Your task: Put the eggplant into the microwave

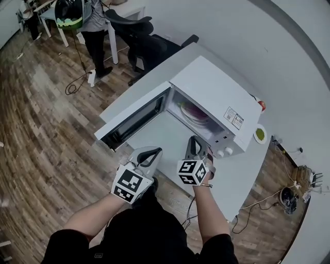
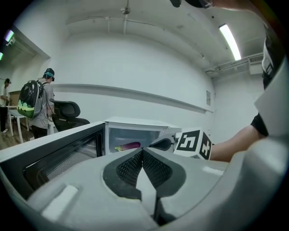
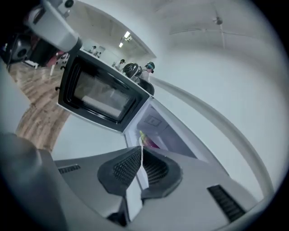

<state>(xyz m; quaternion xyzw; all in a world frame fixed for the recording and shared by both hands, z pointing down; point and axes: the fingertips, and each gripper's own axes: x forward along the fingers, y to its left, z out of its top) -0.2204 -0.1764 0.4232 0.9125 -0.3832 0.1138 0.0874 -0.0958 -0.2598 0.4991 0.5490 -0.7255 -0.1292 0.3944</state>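
The purple eggplant (image 1: 195, 111) lies on the plate inside the white microwave (image 1: 216, 87), whose door (image 1: 135, 119) hangs wide open to the left. Both grippers hover in front of the opening, clear of it. My left gripper (image 1: 151, 152) is shut with nothing in it. My right gripper (image 1: 195, 142) is also shut and empty. In the left gripper view the eggplant (image 2: 129, 145) shows deep in the cavity past the closed tips (image 2: 142, 150), with the right gripper's marker cube (image 2: 194, 143) beside it. The right gripper view shows the eggplant (image 3: 149, 142) just beyond its closed tips (image 3: 142, 150).
The microwave stands on a white table (image 1: 154, 135) with a small dish of something green (image 1: 260, 134) behind its right corner. A black office chair (image 1: 142, 42) and a person with a backpack (image 1: 78, 15) are beyond the table. Cables lie on the wooden floor (image 1: 41, 129).
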